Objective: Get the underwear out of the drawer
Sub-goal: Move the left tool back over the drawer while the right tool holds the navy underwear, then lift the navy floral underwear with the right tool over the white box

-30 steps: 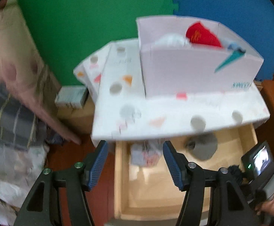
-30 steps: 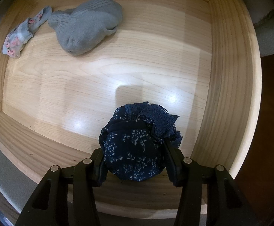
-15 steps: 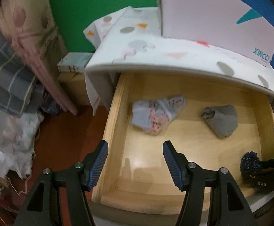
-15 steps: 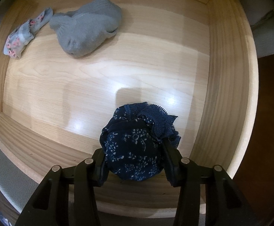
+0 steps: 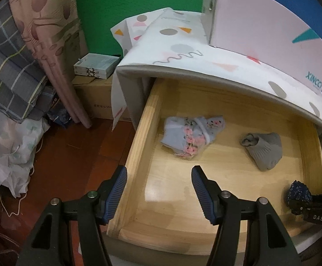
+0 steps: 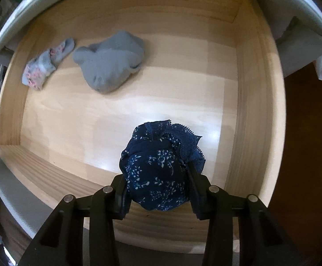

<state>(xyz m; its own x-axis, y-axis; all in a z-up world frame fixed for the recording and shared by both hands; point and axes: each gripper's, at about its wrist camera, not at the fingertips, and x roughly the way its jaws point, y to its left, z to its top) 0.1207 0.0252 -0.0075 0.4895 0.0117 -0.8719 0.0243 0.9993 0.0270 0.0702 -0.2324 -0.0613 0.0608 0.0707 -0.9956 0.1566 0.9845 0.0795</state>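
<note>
The right tongs (image 6: 158, 190) have finished closing and are now clamped on the navy, white-flecked, lace-edged underwear bundle (image 6: 156, 173). A sec ago the pads sat looser around it. The view has also pulled back a bit: more of the pale wooden drawer (image 6: 249, 102) shows now, incl. its back wall, so the bundle looks lifted just clear of the drawer floor near the front right corner, though contact can't be ruled out. Grip looks secure; next is prob. carrying it up and out over the front rim.

The left tongs (image 5: 158, 190) have dropped from facing the cabinet top to above the drawer's front left. They're apart w/ nothing between them. The grey knit sock (image 6: 110, 64) and the pale blue, pink-flowered cloth (image 5: 192, 135) lie untouched further back.
</note>
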